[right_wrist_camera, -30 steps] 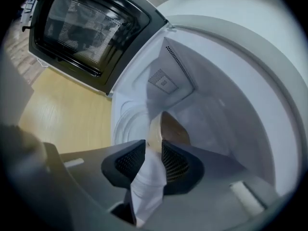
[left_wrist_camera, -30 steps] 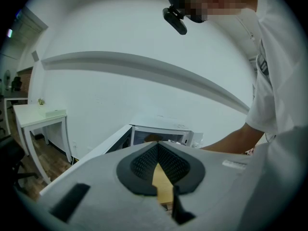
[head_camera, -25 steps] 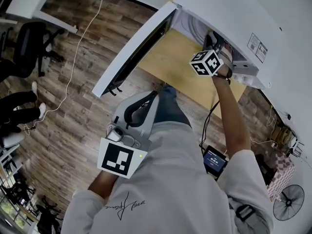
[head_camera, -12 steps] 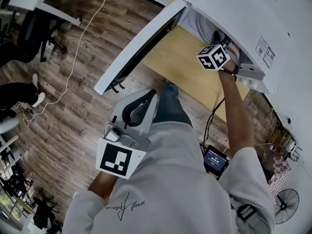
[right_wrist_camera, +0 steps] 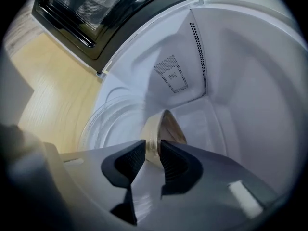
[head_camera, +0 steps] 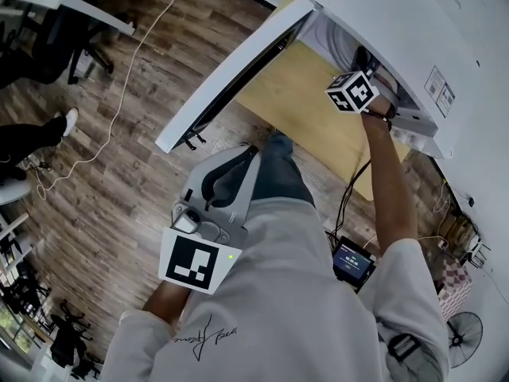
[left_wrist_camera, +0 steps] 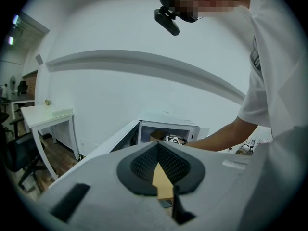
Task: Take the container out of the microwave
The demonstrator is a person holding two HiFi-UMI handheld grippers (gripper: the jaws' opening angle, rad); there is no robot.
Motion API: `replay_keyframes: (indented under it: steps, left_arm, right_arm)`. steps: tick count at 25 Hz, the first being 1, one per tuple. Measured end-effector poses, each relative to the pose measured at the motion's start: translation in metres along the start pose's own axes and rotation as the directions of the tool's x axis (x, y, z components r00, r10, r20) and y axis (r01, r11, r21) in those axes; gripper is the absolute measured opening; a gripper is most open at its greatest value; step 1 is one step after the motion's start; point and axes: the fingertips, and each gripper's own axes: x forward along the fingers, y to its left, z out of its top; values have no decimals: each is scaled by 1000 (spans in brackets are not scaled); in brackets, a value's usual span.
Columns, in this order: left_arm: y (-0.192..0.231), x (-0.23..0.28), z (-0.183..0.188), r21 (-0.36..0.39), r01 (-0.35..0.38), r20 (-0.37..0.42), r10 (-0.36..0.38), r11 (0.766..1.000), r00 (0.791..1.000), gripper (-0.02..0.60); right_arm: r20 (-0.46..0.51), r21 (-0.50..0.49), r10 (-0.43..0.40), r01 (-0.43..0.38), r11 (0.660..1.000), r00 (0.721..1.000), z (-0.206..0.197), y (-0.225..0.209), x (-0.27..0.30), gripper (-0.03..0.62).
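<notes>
You work in even, bright indoor light; the wood floor (head_camera: 103, 173) shows only soft shadows. Both gripper views bend strongly and darken to black at their round edges. Inside the microwave (right_wrist_camera: 231, 66) the white walls glow softly, and whatever sits nearest the lens goes soft.

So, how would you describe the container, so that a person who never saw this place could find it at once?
Look at the white microwave on the pale wooden table, its door swung open. Inside, at the round glass plate, is a tan container, with the right tool closing on its wall. It is the only tan thing in that white inside.
</notes>
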Motion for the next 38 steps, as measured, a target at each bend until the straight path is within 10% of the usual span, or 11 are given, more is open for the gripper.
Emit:
replay_keyframes:
  steps: [38]
  left_arm:
    - [-22, -7, 6, 53, 118, 29, -120, 992, 992, -3]
  right_arm:
    - [29, 142, 99, -102, 985, 995, 0, 16, -60, 57]
